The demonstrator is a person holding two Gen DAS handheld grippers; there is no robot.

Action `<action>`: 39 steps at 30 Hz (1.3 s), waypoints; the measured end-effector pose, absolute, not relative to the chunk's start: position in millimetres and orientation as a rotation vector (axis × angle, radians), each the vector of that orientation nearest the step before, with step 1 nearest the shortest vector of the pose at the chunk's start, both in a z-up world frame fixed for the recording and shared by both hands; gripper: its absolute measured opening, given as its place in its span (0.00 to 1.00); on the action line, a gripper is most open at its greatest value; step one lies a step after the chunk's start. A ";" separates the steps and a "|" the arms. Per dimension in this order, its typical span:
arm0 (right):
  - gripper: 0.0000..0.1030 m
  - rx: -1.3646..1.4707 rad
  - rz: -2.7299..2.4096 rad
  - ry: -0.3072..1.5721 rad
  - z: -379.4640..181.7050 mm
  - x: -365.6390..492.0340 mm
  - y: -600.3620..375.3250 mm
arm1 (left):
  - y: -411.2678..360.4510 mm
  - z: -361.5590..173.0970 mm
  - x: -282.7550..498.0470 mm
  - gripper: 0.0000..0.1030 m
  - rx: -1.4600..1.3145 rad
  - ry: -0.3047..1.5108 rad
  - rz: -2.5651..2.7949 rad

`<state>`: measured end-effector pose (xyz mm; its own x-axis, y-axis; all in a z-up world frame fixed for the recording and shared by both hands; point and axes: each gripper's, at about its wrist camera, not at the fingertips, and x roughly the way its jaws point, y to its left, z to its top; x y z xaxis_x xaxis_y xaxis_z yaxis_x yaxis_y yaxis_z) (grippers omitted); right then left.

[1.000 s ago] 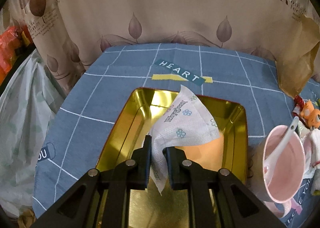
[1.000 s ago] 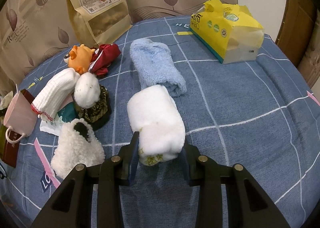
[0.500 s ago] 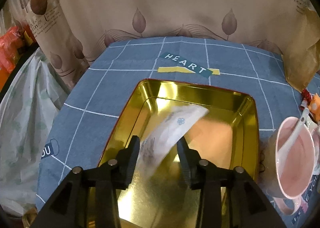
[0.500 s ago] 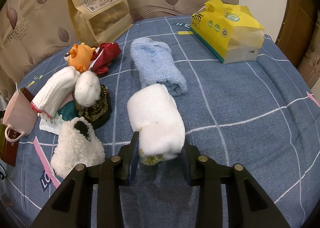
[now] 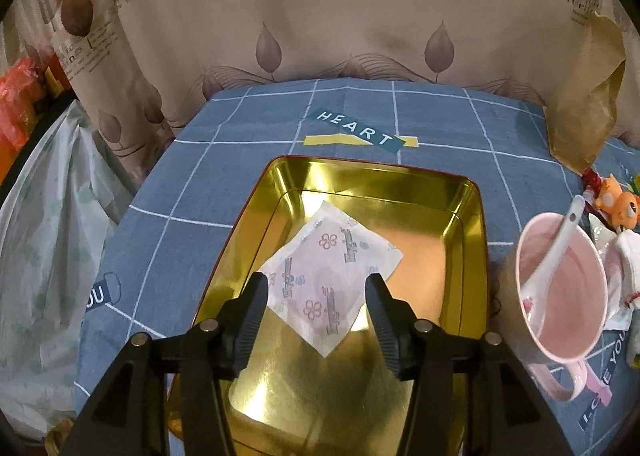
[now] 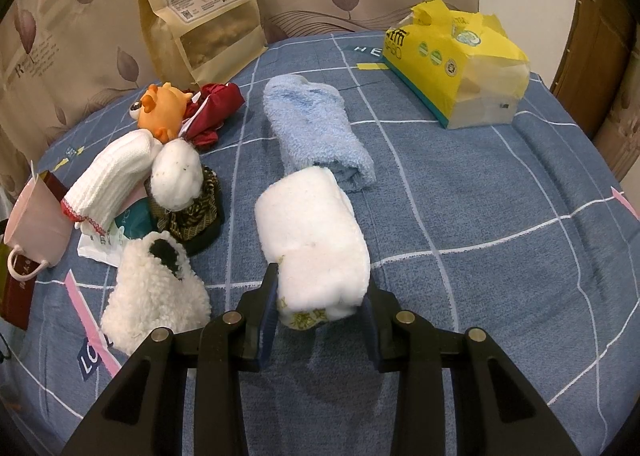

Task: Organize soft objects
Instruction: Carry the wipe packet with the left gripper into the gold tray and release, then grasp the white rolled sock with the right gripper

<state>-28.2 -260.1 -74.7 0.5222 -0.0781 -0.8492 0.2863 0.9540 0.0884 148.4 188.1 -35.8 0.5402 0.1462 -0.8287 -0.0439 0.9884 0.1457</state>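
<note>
Left wrist view first: our left gripper (image 5: pixel 316 296) has just been opening its jaws and now stands spread over the gold tin (image 5: pixel 474 223), with the flowery white packet (image 5: pixel 332 280) lying flat on the tin's floor, free of both pads. A pink mug (image 5: pixel 560 288) with a spoon sits just right of the tin. Over on the right wrist view, our right gripper (image 6: pixel 320 304) is pinching the near end of the rolled white towel (image 6: pixel 312 232), and a blue rolled towel (image 6: pixel 316 131) lies right behind it on the checked blue cloth (image 6: pixel 480 215).

Home: patterned curtain (image 5: pixel 360 15), blue checked tablecloth (image 6: pixel 480 195), snack bag (image 6: pixel 200 7).
</note>
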 end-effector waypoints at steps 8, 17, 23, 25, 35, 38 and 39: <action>0.29 0.191 -0.221 1.002 -73.3 -28.8 -255.2 | 190.5 -28.7 125.0 0.50 0.104 0.968 0.111; 0.28 0.186 -0.219 0.976 -63.9 -30.9 -249.8 | 199.0 -20.9 91.5 0.50 0.062 0.913 0.128; 0.27 0.177 -0.205 0.946 -53.6 -32.5 -241.4 | 205.7 -17.6 81.4 0.51 0.042 0.881 0.134; 0.27 0.169 -0.206 0.949 -53.4 -32.0 -237.9 | 208.8 -18.0 80.7 0.51 0.026 0.877 0.132; 0.27 0.116 -0.222 0.924 -39.7 -30.0 -220.3 | 214.8 -22.3 77.0 0.51 0.003 0.873 0.126; 0.27 0.105 -0.219 0.903 -29.9 -30.1 -215.5 | 218.3 -22.7 77.9 0.51 -0.016 0.874 0.125; 0.27 0.104 -0.216 0.896 -26.9 -30.3 -214.4 | 219.6 -22.8 77.9 0.51 -0.022 0.875 0.127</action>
